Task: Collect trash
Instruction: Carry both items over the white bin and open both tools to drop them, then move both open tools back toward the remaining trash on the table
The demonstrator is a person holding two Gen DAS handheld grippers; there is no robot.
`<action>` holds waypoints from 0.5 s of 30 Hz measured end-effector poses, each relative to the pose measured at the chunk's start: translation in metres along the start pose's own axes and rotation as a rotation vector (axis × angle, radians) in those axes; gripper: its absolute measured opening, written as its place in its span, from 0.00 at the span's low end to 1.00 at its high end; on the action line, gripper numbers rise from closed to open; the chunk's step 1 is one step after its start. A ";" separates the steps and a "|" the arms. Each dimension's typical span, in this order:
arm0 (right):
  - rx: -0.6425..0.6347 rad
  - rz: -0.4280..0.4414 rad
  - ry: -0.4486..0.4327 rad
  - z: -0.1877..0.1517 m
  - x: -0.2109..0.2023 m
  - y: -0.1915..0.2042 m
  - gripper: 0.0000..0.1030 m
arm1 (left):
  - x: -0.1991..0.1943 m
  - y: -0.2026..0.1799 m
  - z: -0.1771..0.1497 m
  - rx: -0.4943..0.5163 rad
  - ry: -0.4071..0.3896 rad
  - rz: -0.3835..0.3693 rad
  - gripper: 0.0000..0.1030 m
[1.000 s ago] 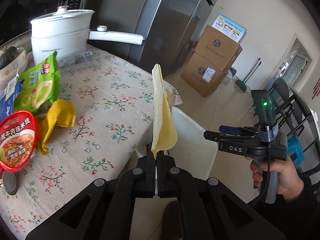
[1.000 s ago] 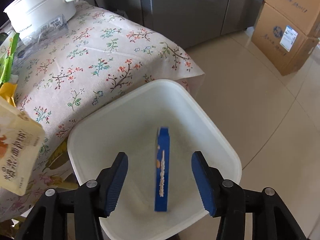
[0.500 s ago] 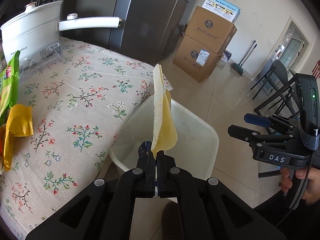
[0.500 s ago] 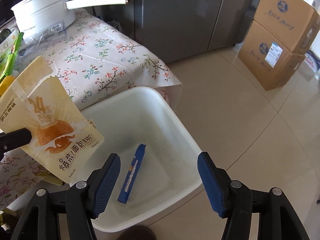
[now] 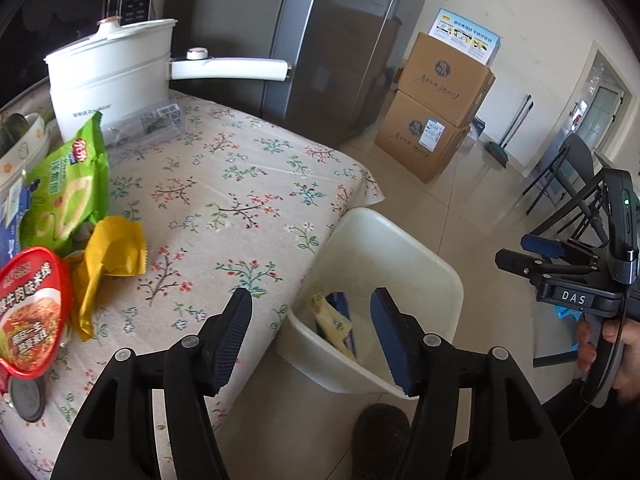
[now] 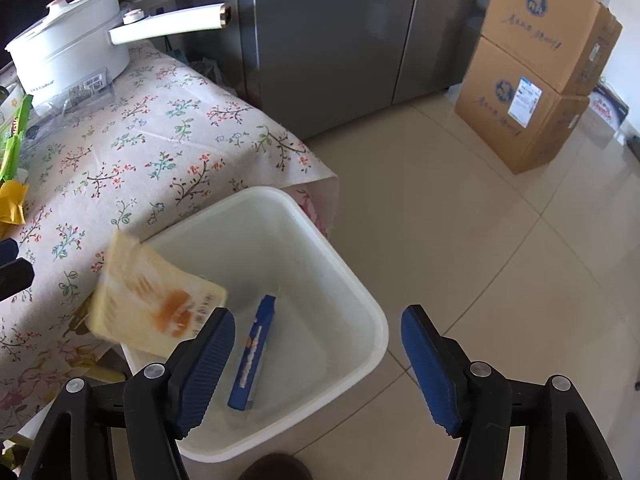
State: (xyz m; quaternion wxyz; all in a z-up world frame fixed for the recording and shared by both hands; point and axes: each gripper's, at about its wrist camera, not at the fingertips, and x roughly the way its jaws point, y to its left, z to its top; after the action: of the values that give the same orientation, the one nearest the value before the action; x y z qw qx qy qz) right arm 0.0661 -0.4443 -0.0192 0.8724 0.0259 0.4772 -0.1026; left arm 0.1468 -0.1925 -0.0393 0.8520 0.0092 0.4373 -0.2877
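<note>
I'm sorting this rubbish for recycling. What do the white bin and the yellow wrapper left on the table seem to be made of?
The white bin looks like moulded plastic: smooth, slightly translucent walls with a rounded, rolled rim. The yellow wrapper looks like thin plastic or foil-lined film, glossy and sharply crumpled, with a serrated sealed edge; which of the two cannot be told from here.

cardboard boxes: 2 | white bin: 1 | wrappers in bin: 2 | pot: 1

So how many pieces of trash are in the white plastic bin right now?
2: a pale yellow snack wrapper, blurred at the white plastic bin's table-side rim, and a flat blue packet on its floor. More may be hidden.
</note>
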 end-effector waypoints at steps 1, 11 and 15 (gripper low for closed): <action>0.000 0.002 -0.004 0.002 -0.001 0.001 0.72 | -0.006 0.003 -0.001 -0.002 -0.007 0.010 0.69; -0.025 0.050 -0.051 0.020 -0.014 0.037 0.77 | -0.064 0.060 -0.015 -0.084 -0.050 0.170 0.86; -0.068 0.079 -0.076 0.028 -0.019 0.066 0.79 | -0.085 0.092 -0.026 -0.142 -0.062 0.220 0.87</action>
State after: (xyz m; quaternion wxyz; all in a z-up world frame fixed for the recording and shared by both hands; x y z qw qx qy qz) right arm 0.0927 -0.3812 0.0081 0.8937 0.0111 0.4454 -0.0528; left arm 0.1352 -0.0675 -0.0129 0.8900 -0.0119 0.4265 -0.1609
